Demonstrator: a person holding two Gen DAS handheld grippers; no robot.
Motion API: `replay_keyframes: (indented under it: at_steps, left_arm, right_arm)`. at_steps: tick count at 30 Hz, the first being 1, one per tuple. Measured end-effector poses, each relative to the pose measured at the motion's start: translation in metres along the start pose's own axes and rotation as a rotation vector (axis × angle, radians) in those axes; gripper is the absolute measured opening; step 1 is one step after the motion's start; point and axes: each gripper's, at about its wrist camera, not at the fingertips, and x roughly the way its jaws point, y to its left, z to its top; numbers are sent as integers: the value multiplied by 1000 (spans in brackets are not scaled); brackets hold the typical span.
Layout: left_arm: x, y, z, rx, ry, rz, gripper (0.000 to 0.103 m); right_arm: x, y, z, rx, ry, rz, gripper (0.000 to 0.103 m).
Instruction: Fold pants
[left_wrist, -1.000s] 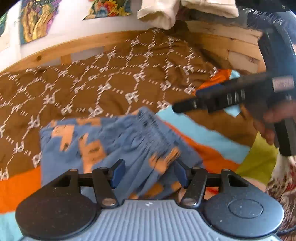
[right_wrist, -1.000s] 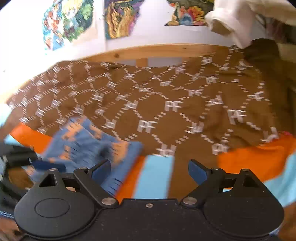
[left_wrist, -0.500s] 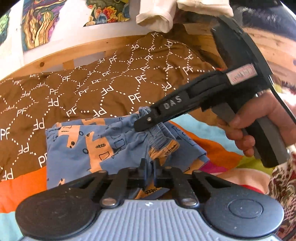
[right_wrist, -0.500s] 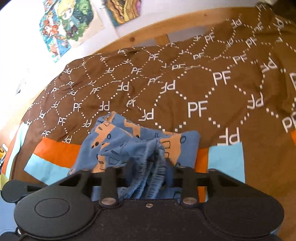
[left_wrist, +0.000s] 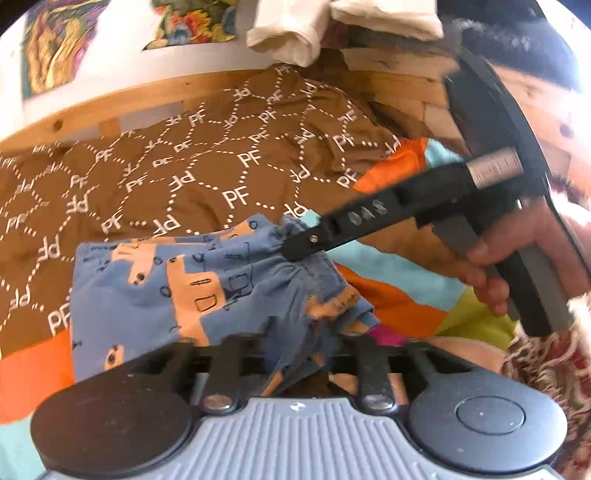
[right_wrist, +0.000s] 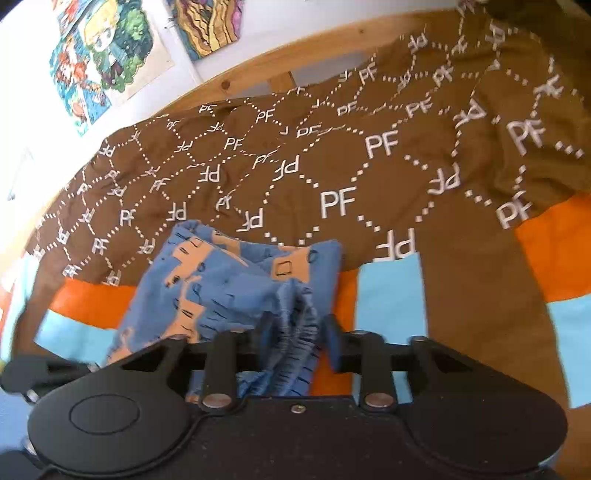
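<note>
Blue pants (left_wrist: 155, 288) with orange print sit already folded small on the bed (left_wrist: 207, 177), on the brown PF quilt near its orange and light-blue border. Left gripper (left_wrist: 299, 354) is at the near edge of the bundle, cloth bunched in the gap; its jaws have just been opening again after a pinch, now part spread and, as far as I can tell, not pressing the cloth. Right gripper (right_wrist: 297, 332), same story: gathered elastic waistband (right_wrist: 299, 321) hangs between its jaws, which have just been opening and show a gap on each side, so loose rather than clamped. In the left view the right gripper's tip lies on the waistband at the bundle's far right corner, a hand (left_wrist: 517, 254) behind it. Pants' long axis runs left-right across the left view; waistband end is toward the right hand, so right is nearer it, left nearer the front edge. Likely a release after the fold.
</note>
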Motion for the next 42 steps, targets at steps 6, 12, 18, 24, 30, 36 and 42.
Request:
replay_keyframes:
  at_steps: [6, 12, 18, 24, 30, 36, 42]
  left_arm:
    - [-32, 39, 1, -201, -45, 129, 76]
    - [-16, 91, -18, -404, 141, 359, 76]
    - [-26, 104, -39, -432, 170, 377, 85]
    - [-40, 110, -18, -439, 120, 399, 90]
    - [-15, 121, 31, -363, -47, 356, 102]
    - [62, 125, 44, -180, 26, 447, 100]
    - [74, 147, 29, -308, 26, 430, 103]
  right_arm:
    - [-28, 16, -6, -115, -112, -101, 88]
    - [-22, 51, -24, -279, -103, -173, 97]
    - [-22, 49, -56, -453, -47, -273, 102]
    - [-46, 44, -46, -385, -112, -235, 102]
    - [-14, 50, 6, -355, -154, -180, 102]
    - [41, 61, 23, -458, -79, -218, 102]
    - [42, 23, 16, -408, -95, -275, 102]
